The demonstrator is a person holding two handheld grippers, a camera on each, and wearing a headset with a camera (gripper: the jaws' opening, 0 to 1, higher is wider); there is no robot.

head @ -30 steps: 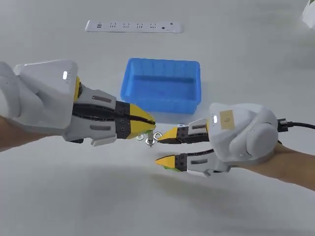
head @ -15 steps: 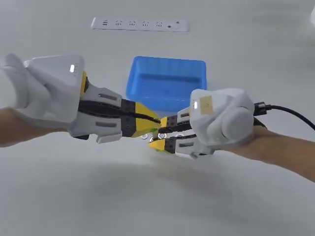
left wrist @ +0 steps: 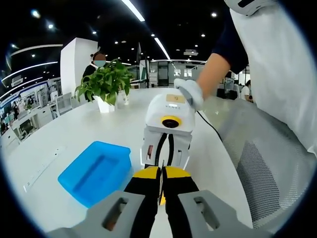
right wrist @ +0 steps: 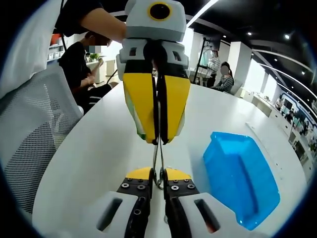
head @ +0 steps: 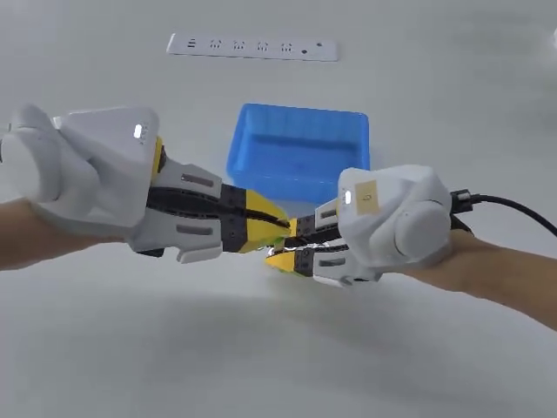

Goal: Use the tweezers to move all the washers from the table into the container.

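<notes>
Since the left gripper (left wrist: 162,173) and the right gripper (right wrist: 158,174) are both clamped on the tweezers (right wrist: 157,157), just in front of the container (head: 296,185), a mistimed release could drop them onto the tabletop (head: 261,348).

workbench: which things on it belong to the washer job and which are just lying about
Job: tweezers, blue container, left hand-held gripper, right hand-held gripper.
Lying about: power strip, potted plant.

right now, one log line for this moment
left gripper: shut on tweezers | right gripper: shut on tweezers | container: blue, beyond the tips
</notes>
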